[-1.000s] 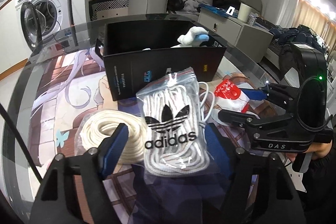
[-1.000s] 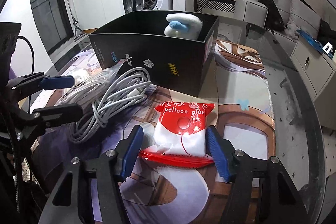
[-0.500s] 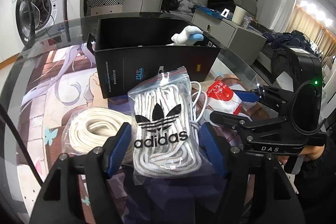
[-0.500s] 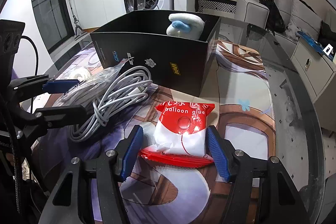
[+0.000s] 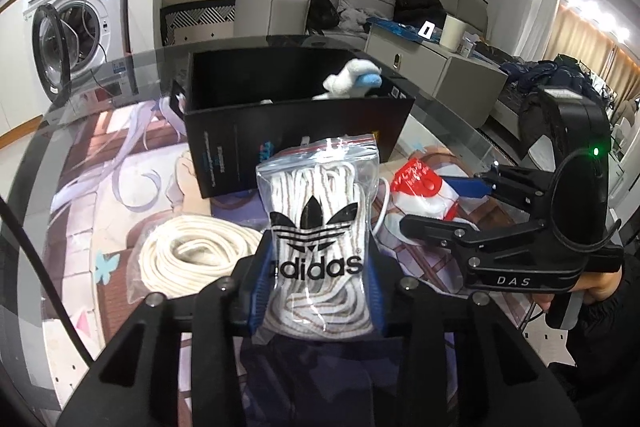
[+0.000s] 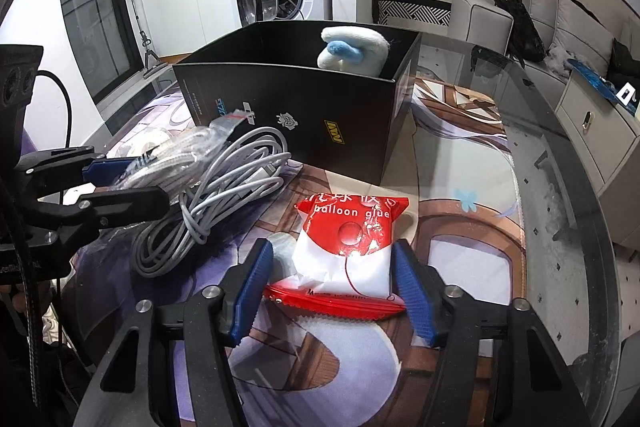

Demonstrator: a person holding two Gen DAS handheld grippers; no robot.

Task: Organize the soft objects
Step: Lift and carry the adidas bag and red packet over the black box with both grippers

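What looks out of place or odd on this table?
Nothing looks spilled or damaged. One oddity: the grey cable bundle lies loose and tangled, while the laces, rope and balloon glue are bagged.

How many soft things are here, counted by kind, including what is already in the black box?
Bagged items: 2, the adidas laces bag and the balloon glue packet
Loose coils: 2, the cream rope and the grey cable
Plush toys: 1, the white and blue plush in the black box
Total: 5
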